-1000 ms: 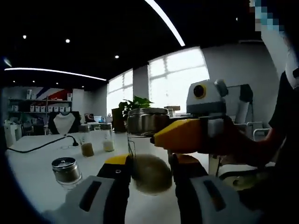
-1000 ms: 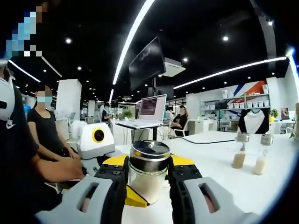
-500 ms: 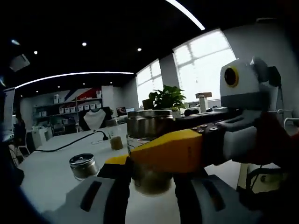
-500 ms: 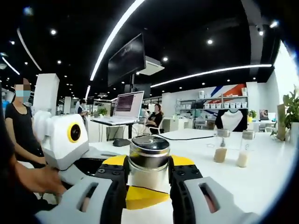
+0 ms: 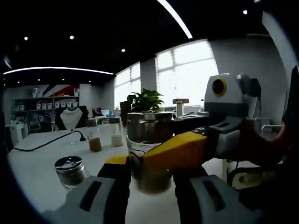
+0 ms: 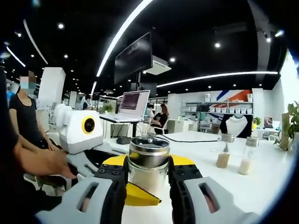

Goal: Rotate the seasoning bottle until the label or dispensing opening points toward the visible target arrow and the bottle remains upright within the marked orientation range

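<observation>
Gripping the steel-capped glass seasoning bottle point(image 6: 148, 168) from opposite sides — left hand-held gripper point(image 5: 150, 175) steadies the base, right hand-held gripper point(image 6: 147, 175) clamps higher, ready to twist.

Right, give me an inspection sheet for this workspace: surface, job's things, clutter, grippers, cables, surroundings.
Surface: white table, bare where visible; no target arrow seen.
Job's things: seasoning bottle, metal cap, pale contents, upright between both grippers' jaws.
Clutter: short metal-lidded jar on the table; two tall shakers standing side by side further back.
Grippers: left gripper shut on the bottle's lower body; right gripper shut on the bottle just under the cap, crossing from the right in the left gripper view.
Cables: black cable lying across the table.
Surroundings: potted plant, windows, shelving, laptop on a stand, people seated behind.
</observation>
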A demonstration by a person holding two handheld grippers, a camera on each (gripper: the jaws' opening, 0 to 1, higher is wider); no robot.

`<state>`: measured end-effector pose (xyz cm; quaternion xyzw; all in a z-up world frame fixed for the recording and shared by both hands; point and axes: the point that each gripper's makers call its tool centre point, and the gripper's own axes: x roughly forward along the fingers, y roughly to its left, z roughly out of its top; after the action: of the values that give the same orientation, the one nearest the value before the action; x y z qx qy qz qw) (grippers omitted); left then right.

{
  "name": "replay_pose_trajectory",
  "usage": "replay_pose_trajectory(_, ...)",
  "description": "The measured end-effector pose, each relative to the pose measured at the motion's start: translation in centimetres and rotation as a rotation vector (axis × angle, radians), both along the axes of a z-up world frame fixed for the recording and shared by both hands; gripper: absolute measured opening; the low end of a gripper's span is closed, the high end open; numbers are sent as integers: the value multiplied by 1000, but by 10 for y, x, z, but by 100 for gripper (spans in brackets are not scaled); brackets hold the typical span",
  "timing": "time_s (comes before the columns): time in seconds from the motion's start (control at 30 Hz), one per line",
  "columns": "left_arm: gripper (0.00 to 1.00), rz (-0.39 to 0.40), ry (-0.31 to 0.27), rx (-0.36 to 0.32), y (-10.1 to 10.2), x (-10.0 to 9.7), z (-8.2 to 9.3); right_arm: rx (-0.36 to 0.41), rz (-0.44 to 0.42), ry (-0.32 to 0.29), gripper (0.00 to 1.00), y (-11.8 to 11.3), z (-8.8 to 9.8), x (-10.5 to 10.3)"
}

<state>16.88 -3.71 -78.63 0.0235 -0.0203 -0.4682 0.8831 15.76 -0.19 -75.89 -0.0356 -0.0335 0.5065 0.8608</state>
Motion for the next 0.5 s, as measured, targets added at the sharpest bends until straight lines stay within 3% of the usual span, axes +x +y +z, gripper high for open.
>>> replay_pose_trajectory(0.13, 36, -67, 3, -9, -1, -6, -3, -45, 80, -56, 32, 2, -1, -9)
replay_pose_trajectory(0.23, 36, -43, -11, 32, 0, -5, -4, -61, 82, -62, 32, 6, -3, -8)
replay_pose_trajectory(0.4, 36, 129, -56, 68, 9, 9, -2, -88, -15, -76, 33, 9, -2, 0)
replay_pose_trajectory(0.5, 36, 244, -85, 108, 13, 16, -2, -32, -109, -22, 33, 8, -3, 8)
